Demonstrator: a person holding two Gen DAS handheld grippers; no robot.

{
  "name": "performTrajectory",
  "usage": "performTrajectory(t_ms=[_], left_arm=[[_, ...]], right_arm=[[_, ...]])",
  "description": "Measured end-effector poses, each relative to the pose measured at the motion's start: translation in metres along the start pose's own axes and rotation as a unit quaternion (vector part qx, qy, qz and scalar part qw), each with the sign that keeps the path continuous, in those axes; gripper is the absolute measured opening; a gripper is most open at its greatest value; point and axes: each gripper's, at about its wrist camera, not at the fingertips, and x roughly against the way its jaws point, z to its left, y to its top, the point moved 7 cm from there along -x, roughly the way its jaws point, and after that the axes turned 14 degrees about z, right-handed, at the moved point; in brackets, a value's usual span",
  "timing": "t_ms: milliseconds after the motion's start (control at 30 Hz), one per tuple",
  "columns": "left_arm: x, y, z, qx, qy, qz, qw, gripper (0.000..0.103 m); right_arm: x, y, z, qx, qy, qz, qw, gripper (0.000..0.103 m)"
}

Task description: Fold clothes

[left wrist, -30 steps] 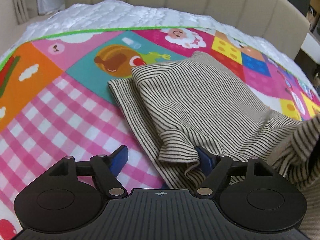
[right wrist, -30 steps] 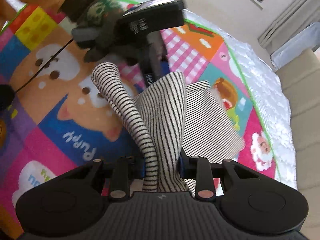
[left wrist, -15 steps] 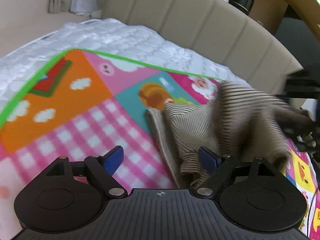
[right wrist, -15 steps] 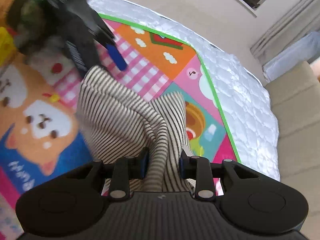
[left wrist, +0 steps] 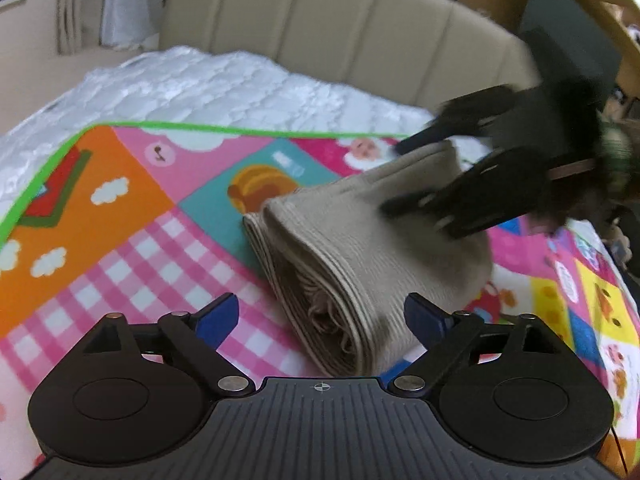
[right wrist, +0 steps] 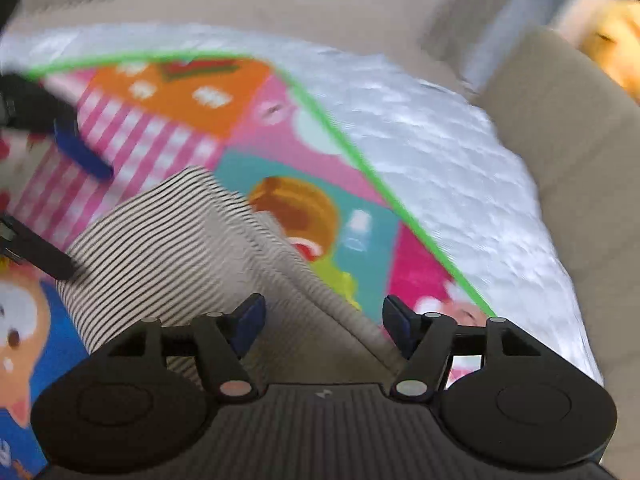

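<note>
A beige garment with thin black stripes [left wrist: 360,248] lies folded in a thick stack on the colourful play mat [left wrist: 120,220]. My left gripper [left wrist: 320,316] is open, and the stack's near edge lies between its blue pads without touching them. The right gripper [left wrist: 396,176], blurred, hovers over the stack's far right side. In the right wrist view the striped garment [right wrist: 160,232] spreads under my right gripper [right wrist: 322,320]. Its jaws are opening and the pads stand clear of the cloth. A blue finger [right wrist: 80,148] of the left gripper shows at the left.
The play mat [right wrist: 280,128] lies on a white quilted mattress [left wrist: 200,84], bounded by a beige padded wall [left wrist: 340,32]. A gloved hand [left wrist: 616,152] holds the right gripper at the right edge.
The right gripper carried the striped fold over the stack, then opened and let it go. The left gripper drew back and up a little, and its jaws widened.
</note>
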Motion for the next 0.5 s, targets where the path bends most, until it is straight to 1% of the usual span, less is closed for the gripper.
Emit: performTrajectory(t_ms=[33, 67, 133, 200, 233, 267, 300, 333, 433, 500], left_arm=[[-0.005, 0.002, 0.001, 0.006, -0.001, 0.002, 1.0000, 0.089], [-0.011, 0.004, 0.003, 0.012, -0.001, 0.004, 0.9999, 0.088], [-0.018, 0.007, 0.003, 0.013, 0.000, 0.005, 0.9999, 0.088], [-0.024, 0.009, 0.004, 0.012, 0.002, 0.004, 0.9999, 0.089], [-0.026, 0.011, 0.004, 0.012, 0.002, 0.003, 0.9999, 0.089], [-0.029, 0.014, 0.004, 0.012, 0.002, 0.001, 0.9999, 0.089], [-0.030, 0.016, 0.005, 0.015, 0.006, -0.001, 0.9999, 0.089], [-0.032, 0.019, 0.007, 0.020, 0.013, -0.003, 0.9997, 0.089], [-0.036, 0.029, 0.012, 0.026, 0.039, -0.009, 0.9989, 0.088], [-0.041, 0.035, 0.013, 0.028, 0.051, -0.005, 0.9983, 0.090]], right_arm=[[0.010, -0.007, -0.004, -0.010, -0.009, -0.009, 1.000, 0.071], [0.017, -0.015, -0.006, -0.019, -0.017, -0.017, 1.000, 0.072], [0.029, -0.033, -0.008, -0.039, -0.023, -0.030, 0.999, 0.073], [0.037, -0.046, -0.013, -0.070, -0.020, -0.039, 0.997, 0.073], [0.038, -0.050, -0.016, -0.086, -0.018, -0.042, 0.995, 0.065], [0.037, -0.053, -0.020, -0.099, -0.020, -0.041, 0.994, 0.056], [0.032, -0.053, -0.024, -0.112, -0.021, -0.035, 0.993, 0.038], [0.023, -0.053, -0.030, -0.127, -0.019, -0.026, 0.991, 0.035], [-0.011, -0.054, -0.043, -0.173, -0.008, 0.002, 0.985, 0.035], [-0.040, -0.058, -0.045, -0.191, -0.008, 0.015, 0.981, 0.035]])
